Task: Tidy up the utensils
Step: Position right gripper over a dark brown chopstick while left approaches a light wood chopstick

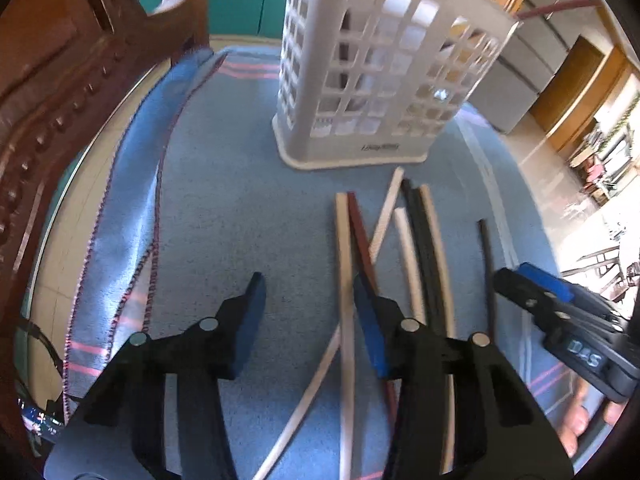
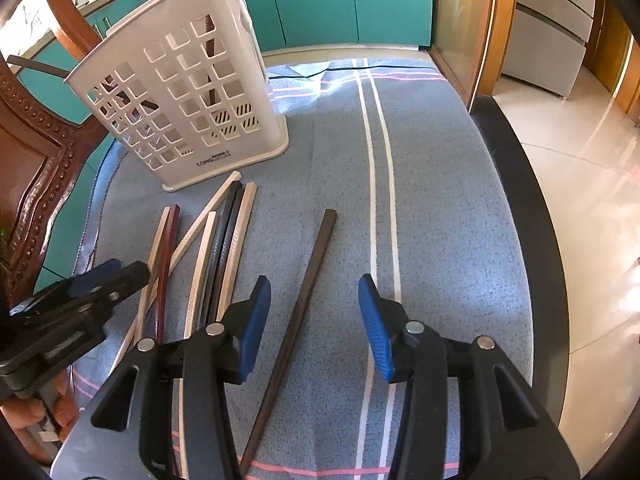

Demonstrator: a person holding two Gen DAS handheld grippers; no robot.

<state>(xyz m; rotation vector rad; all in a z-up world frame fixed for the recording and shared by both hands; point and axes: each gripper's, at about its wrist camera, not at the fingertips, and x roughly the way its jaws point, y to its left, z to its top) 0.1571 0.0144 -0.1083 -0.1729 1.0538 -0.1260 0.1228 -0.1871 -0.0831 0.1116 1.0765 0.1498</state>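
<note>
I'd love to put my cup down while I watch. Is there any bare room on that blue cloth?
Yes: the blue cloth is bare right of the lone dark chopstick, across the white stripes to the table's edge. Another bare patch lies left of the chopstick pile, toward the folded cloth edge. It is crowded in front of the white basket, where the pile lies.

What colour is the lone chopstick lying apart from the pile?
Dark brown, nearly black chopstick; clearest in the right wrist view.
</note>
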